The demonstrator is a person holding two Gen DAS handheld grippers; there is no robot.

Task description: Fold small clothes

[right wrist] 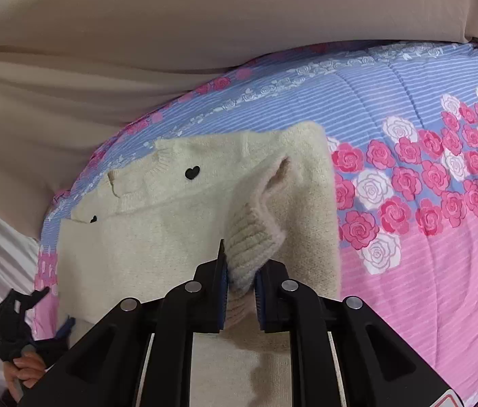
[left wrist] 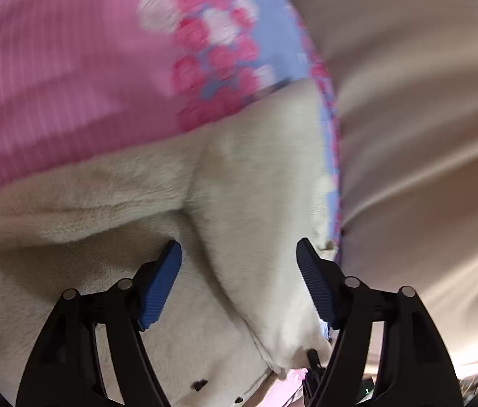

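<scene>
Sweater [right wrist: 157, 224] cuff [right wrist: 252, 247] pinched by right claw [right wrist: 241, 279]

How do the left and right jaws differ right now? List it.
The right gripper is shut on the sweater's ribbed cuff; the left gripper stands open, gripping nothing. The right holds the cuff lifted; the left only hovers over a fold of the cream sweater. Both have blue pads.
</scene>
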